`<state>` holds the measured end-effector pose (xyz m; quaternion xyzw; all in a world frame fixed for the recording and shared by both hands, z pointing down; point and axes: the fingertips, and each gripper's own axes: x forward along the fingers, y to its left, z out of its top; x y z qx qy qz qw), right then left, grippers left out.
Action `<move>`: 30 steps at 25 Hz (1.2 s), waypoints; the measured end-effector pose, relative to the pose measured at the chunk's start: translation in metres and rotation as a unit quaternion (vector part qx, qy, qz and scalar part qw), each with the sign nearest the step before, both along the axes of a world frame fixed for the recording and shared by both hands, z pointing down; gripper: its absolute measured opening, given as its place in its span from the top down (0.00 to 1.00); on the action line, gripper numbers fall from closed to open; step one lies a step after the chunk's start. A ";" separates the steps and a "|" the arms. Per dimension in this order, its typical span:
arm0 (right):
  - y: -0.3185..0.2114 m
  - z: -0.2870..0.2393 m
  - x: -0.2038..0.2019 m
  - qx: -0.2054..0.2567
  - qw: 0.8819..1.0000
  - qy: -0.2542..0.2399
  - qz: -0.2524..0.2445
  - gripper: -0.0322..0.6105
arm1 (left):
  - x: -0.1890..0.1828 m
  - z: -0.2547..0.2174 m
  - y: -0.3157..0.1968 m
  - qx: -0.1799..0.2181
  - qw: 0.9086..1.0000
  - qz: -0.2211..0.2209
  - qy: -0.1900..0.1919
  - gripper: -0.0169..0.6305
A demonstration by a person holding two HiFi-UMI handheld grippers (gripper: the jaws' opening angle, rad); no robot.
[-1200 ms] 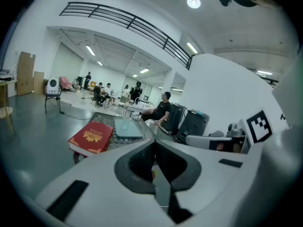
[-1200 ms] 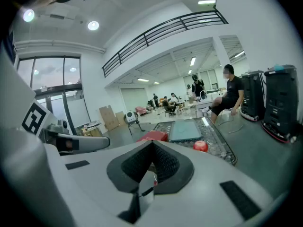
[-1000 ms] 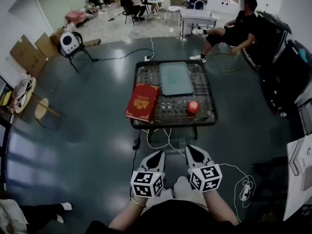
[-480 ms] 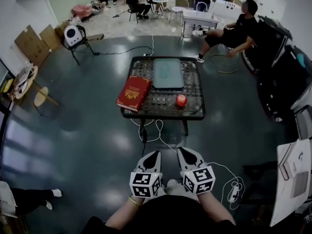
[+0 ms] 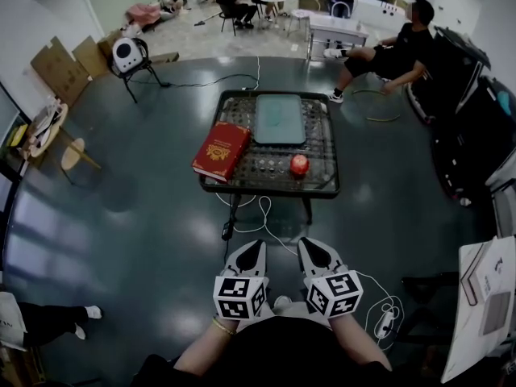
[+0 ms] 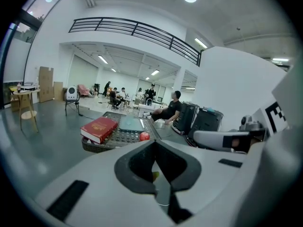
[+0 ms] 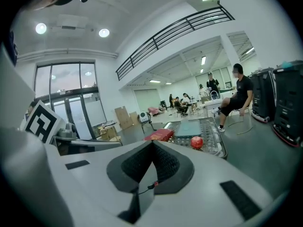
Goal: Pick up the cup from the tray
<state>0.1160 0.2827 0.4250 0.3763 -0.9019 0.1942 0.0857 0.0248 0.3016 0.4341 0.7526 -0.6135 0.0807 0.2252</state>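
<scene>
On the dark mesh-topped table (image 5: pixel 322 180), in its near right part: a small red round object (image 5: pixel 299 164), too small to tell for certain as the cup. Standing straight on the mesh, near the front edge of the flat grey-green tray (image 5: pixel 280 118) but apart from it, not on it. To the left, a red book (image 5: pixel 221 150) lying flat along the table's left side, well apart from the red round object. Under the table's near edge, loose cables (image 5: pixel 260 216) trailing over the shiny dark floor (image 5: pixel 145 224).

Well short of the table, low and close to the body: left gripper (image 5: pixel 256 245) and right gripper (image 5: pixel 305 243) side by side, both aimed toward the table. Seen along the left gripper (image 6: pixel 155 144): jaws pressed together, nothing between. Same with the right gripper (image 7: pixel 152 144): jaws closed tip to tip, empty.

Beyond the table at the far right, 1 seated person (image 5: pixel 389 47) in dark clothes.
</scene>
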 end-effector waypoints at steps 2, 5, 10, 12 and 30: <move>-0.002 0.001 0.002 0.001 1.000 0.003 -0.008 0.95 | 0.002 0.000 -0.004 0.001 1.000 -0.004 -0.004 0.96; -0.006 0.003 0.004 0.005 1.000 0.008 -0.018 0.95 | 0.007 -0.002 -0.013 0.006 1.000 -0.010 -0.011 0.96; -0.013 0.008 0.008 -0.003 1.000 0.006 -0.026 0.95 | 0.014 -0.001 -0.024 0.004 1.000 -0.014 -0.020 0.96; -0.017 0.011 0.010 -0.008 1.000 0.004 -0.029 0.95 | 0.014 0.000 -0.028 0.003 1.000 -0.018 -0.018 0.96; -0.129 0.023 -0.013 -0.019 1.000 -0.005 -0.003 0.95 | -0.020 0.012 -0.140 0.001 1.000 -0.006 -0.022 0.96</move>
